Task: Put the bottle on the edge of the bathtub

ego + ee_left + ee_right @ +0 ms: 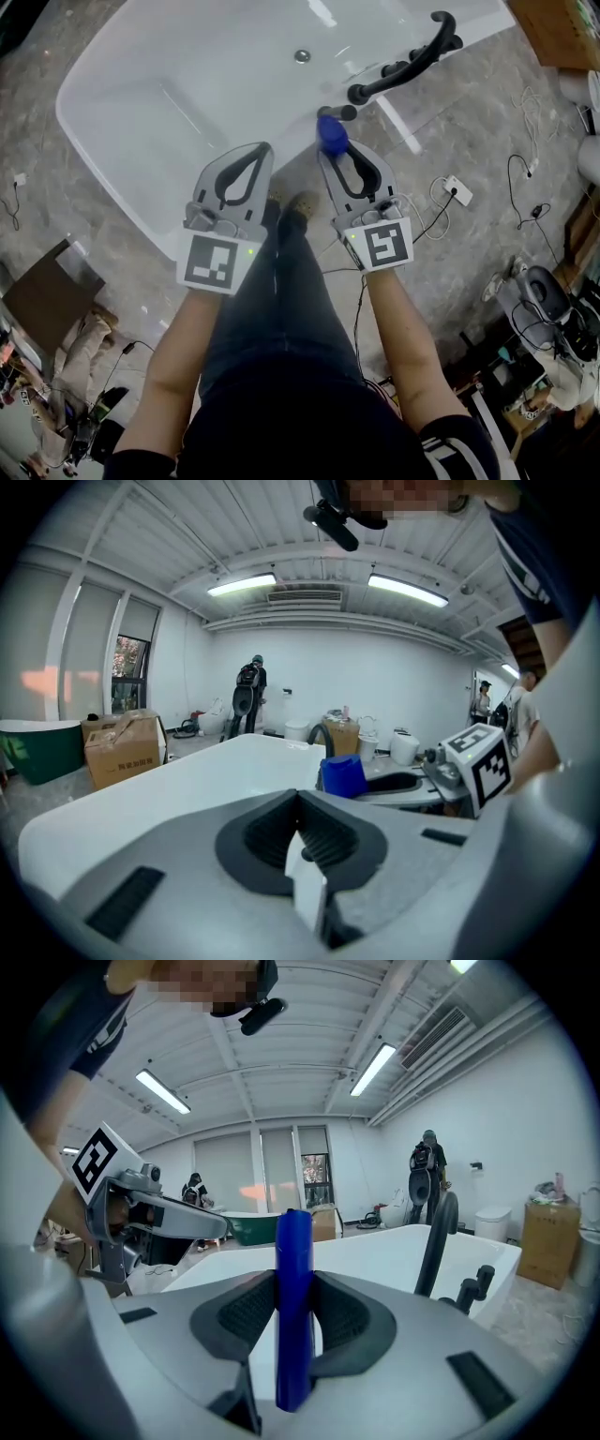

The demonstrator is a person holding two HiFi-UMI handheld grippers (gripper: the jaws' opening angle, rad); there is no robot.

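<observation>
The white bathtub (141,103) fills the top of my head view. Its near rim runs just ahead of both tools, and a black faucet (412,61) rises at the right end of that rim.

The left tool (263,150) hangs over the near rim with its jaws pressed together and nothing between them. The right tool (337,155) is pinching the blue bottle (332,133). In the right gripper view the bottle stands upright between the pads. It sits over the near rim, just beside the low knobs of the faucet. I cannot tell whether its base touches the rim yet.

I judge the step in hand to be setting the bottle down on that rim. To do it well, I would:

- Keep the bottle upright and bring it straight down onto the flattest stretch of rim.
- Stay clear of the faucet knobs.
- Spread the jaws only once the base sits fully on the rim.
- Draw the tool back level, so a pad does not drag the bottle over.

The rim looks narrow and smooth, so a tilted release could send the bottle into the tub or onto the floor.

I can read no label on the bottle. The only marks nearby are the black-and-white square markers on the tools. A cardboard box (122,747) far behind carries print too small to read.
</observation>
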